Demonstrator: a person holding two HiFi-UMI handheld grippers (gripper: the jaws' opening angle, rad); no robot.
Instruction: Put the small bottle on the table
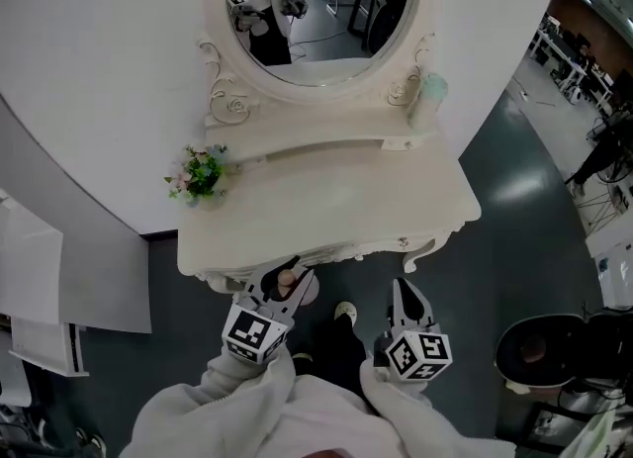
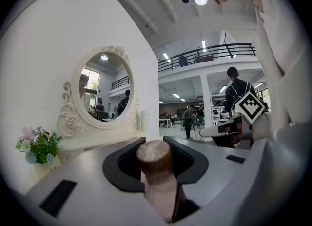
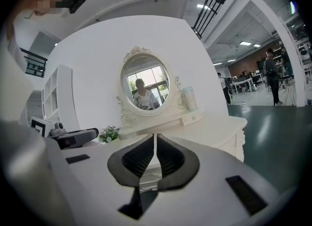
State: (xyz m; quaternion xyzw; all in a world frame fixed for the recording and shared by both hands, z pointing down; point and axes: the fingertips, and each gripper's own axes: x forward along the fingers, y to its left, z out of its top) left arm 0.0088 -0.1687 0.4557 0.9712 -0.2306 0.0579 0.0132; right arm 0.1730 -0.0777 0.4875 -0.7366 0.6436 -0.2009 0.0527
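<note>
The small bottle [image 2: 157,169] was held cap-up, pinched in the left tool [image 1: 285,286], just before the front edge of the worktop [image 1: 336,214]. The right tool [image 3: 155,157] was pressed together and empty. Placement was judged still outstanding: setting-down and release were left.

Small bottle [image 2: 162,193] cap [image 2: 154,155] wood-grained, matt; table [image 1: 336,211] smooth, painted.

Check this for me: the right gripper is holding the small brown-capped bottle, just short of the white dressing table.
Wrong gripper. The left gripper holds the small brown-capped bottle between its fingers, as the left gripper view shows; the right gripper is shut with nothing in it. The rest stands: the bottle is just short of the white dressing table.
</note>
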